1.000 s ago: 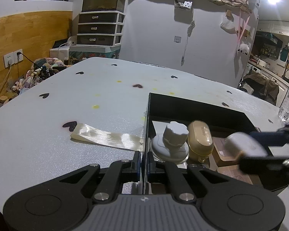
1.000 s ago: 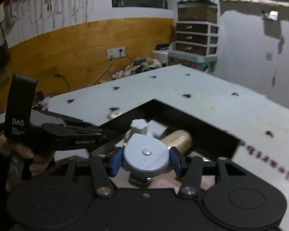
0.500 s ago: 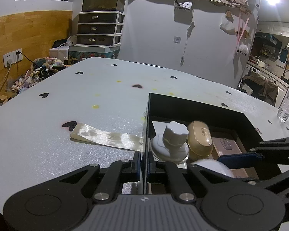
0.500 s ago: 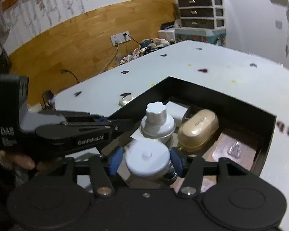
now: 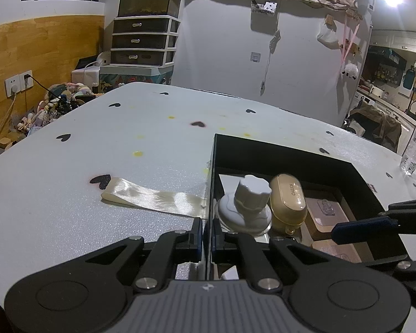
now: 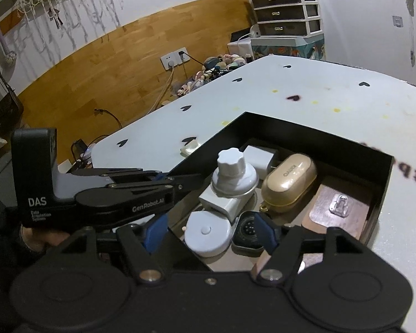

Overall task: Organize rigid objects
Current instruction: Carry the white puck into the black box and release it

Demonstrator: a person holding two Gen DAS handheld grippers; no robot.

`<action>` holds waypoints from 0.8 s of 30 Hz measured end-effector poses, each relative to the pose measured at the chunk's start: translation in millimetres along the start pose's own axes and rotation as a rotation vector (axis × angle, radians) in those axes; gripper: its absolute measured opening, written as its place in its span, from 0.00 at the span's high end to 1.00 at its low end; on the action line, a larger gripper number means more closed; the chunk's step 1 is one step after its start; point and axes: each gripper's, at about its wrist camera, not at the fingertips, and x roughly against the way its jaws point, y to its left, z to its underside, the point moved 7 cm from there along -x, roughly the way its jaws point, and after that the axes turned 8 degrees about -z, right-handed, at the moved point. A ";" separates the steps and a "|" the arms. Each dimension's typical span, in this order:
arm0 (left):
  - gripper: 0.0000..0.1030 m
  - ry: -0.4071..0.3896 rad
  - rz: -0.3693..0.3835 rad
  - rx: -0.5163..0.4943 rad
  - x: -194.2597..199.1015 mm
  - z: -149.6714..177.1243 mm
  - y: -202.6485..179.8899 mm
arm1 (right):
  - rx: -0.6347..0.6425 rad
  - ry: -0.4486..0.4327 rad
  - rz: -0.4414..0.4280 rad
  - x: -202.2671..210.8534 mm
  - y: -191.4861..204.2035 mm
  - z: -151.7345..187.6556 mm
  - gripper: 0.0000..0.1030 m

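A black box (image 5: 288, 154) (image 6: 313, 136) on the white table holds a white knobbed lid (image 5: 246, 208) (image 6: 233, 177), a gold case (image 5: 288, 198) (image 6: 289, 183), a white round disc (image 6: 205, 233), a dark round device (image 6: 248, 233), a white charger (image 6: 222, 204) and a brown tray (image 6: 341, 211). My left gripper (image 5: 207, 236) is shut on the box's left wall. My right gripper (image 6: 210, 234) is open above the white disc, which lies free in the box between its blue fingers (image 6: 154, 233).
A cream ribbon (image 5: 152, 195) lies on the table left of the box. A water bottle (image 5: 414, 147) stands at the table's far right edge. Drawers and clutter stand beyond the far edge.
My right gripper carried the white disc down into the box, opened and let it go. My left gripper stayed clamped on the box wall.
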 end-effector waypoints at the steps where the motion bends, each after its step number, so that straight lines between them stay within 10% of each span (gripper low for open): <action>1: 0.95 0.000 0.000 0.000 0.0 0.0 0.0 | -0.003 -0.001 0.000 0.5 -0.3 -0.4 0.31; 24: 0.95 0.000 -0.002 -0.001 0.1 -0.3 0.2 | 0.008 -0.249 0.305 95.9 17.5 10.2 0.00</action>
